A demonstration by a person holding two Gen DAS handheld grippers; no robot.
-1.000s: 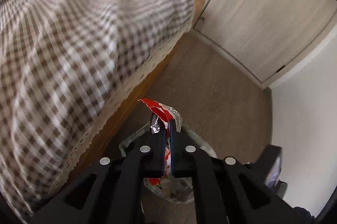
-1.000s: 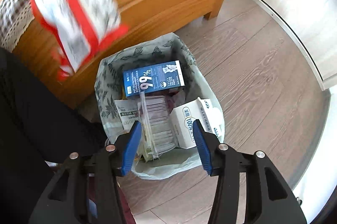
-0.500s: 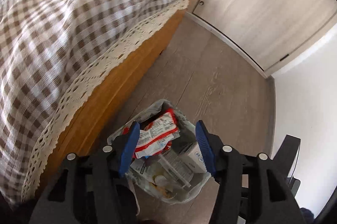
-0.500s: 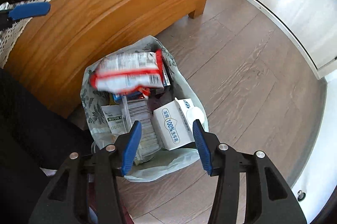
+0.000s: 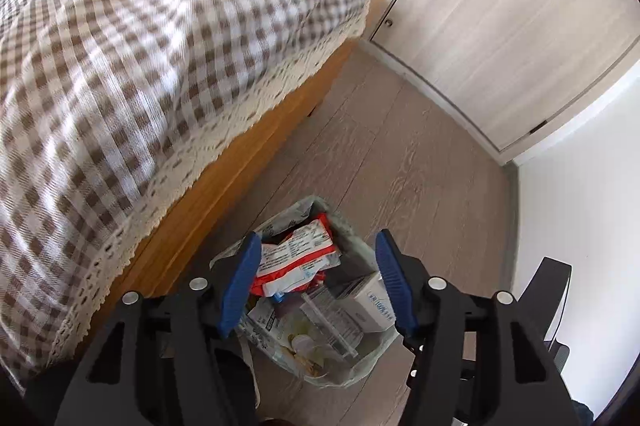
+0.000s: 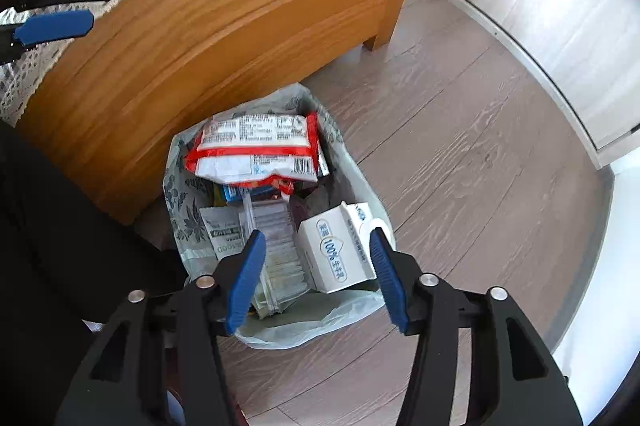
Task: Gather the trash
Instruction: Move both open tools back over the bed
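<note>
**Fingers apart above a full trash bag**

Fingers of the left gripper (image 5: 316, 284) have just been opening and now stand apart with nothing between them; the red-and-white snack wrapper (image 6: 256, 155) lies loose on top of the heap below. Those of the right gripper (image 6: 318, 276) are also spread and empty, hanging over the near side of the trash bag (image 6: 362, 181).

Under them the bag holds a white milk carton (image 6: 336, 252), a clear plastic tray (image 6: 276, 246) and a flat pouch (image 6: 224, 234), piled close to the rim.

The wrapper sits high and near the bag's far lip, so it could probably slide out if the soft bag is nudged or sags; a descending finger could also catch the thin plastic edge and tip the load.

Just beside the bag stands the wooden bed frame (image 6: 224, 21), its lace-edged checked cover (image 5: 160, 65) overhanging. Open wood floor (image 6: 460, 153) runs to the cupboard doors (image 5: 500, 9), and that side looks the freest for moving away.
</note>
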